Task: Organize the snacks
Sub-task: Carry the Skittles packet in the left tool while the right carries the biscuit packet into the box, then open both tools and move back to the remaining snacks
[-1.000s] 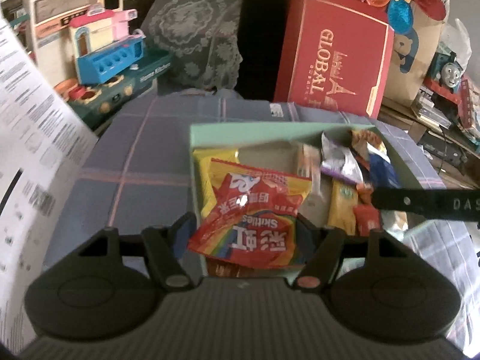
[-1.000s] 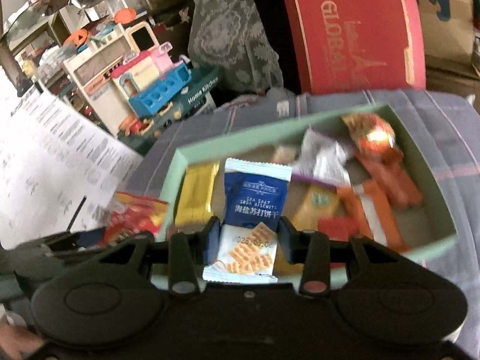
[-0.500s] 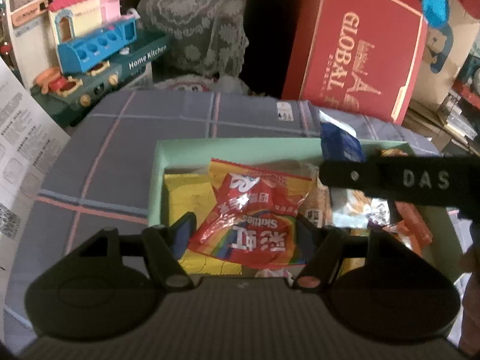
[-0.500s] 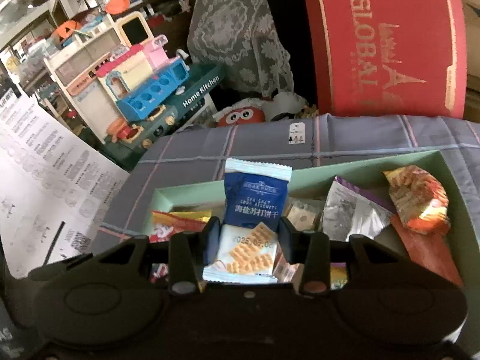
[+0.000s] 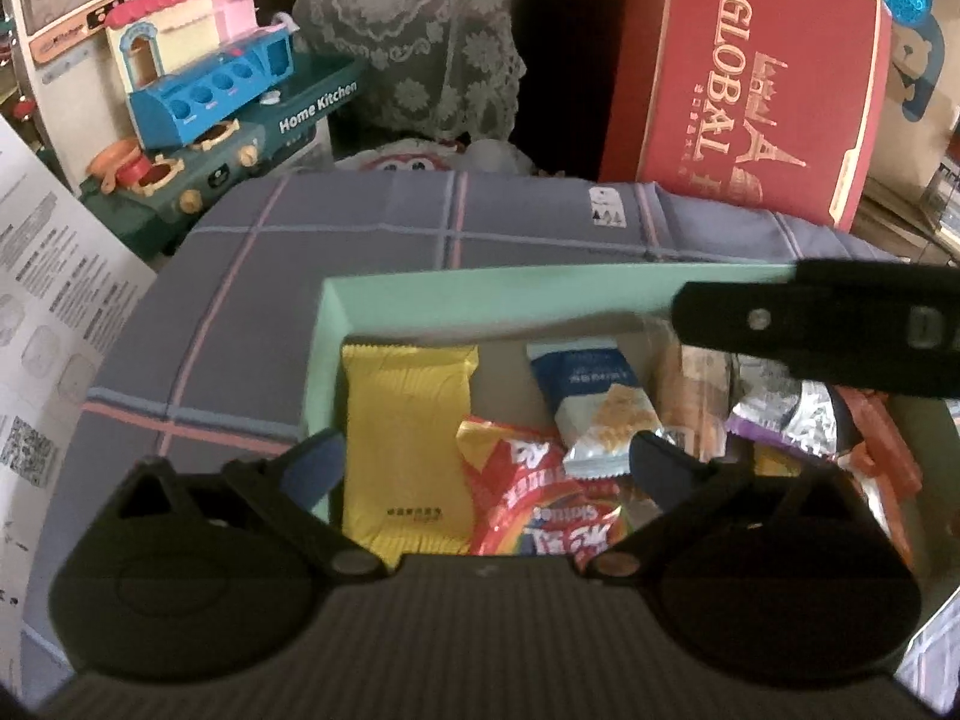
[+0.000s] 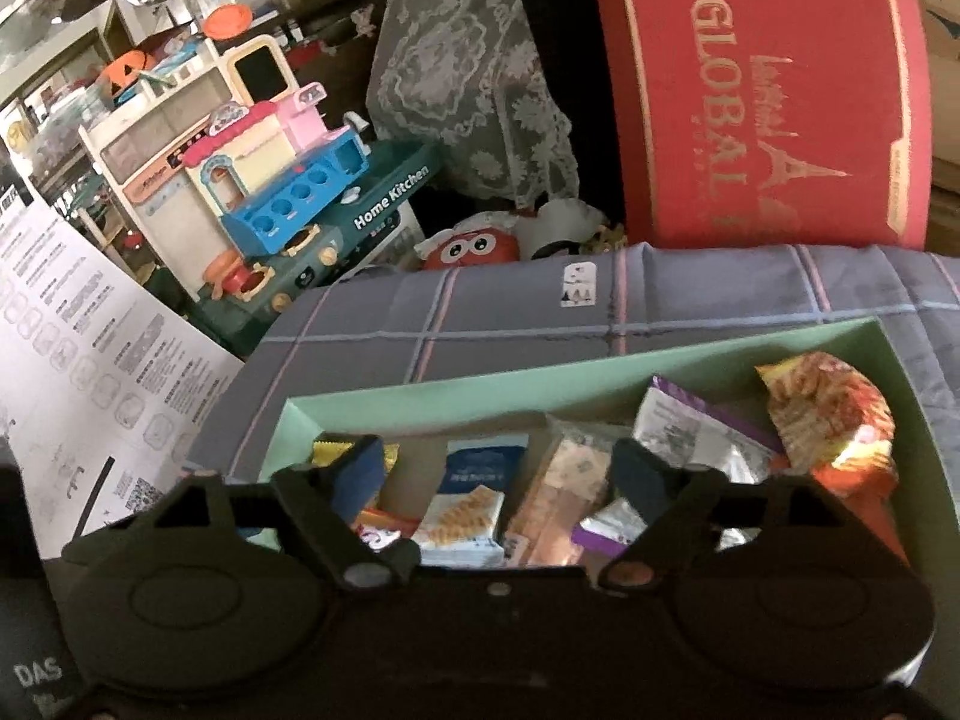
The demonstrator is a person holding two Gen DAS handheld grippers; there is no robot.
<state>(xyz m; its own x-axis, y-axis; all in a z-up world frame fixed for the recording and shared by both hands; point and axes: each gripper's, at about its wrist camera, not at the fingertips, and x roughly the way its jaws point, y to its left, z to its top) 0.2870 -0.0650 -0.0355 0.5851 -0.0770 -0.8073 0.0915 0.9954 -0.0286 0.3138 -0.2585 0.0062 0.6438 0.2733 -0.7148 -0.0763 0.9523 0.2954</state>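
A mint-green box [image 5: 480,300] on the plaid cloth holds several snack packets. My left gripper [image 5: 486,465] hovers over its left end, jaws opening wide. The red Skittles bag [image 5: 534,510] lies loose in the box beneath them, untouched by the pads, next to a yellow packet [image 5: 408,438]. My right gripper [image 6: 501,471] hangs over the box [image 6: 480,390] too, jaws opening. The blue biscuit packet [image 6: 474,492] rests in the box under them, free of the pads. That same biscuit packet [image 5: 594,408] shows in the left wrist view, under the right gripper's black body [image 5: 810,336].
A red GLOBAL gift box [image 5: 762,78] stands behind the table, and a toy kitchen set [image 5: 204,102] sits at the back left. A printed paper sheet [image 6: 78,372] hangs at the left. An orange-red packet [image 6: 828,414] and a silver-purple packet [image 6: 696,432] fill the box's right end.
Both grippers moved forward over the box, then spread their jaws. The Skittles bag fell from the left gripper into the box, and the blue biscuit packet fell from the right.
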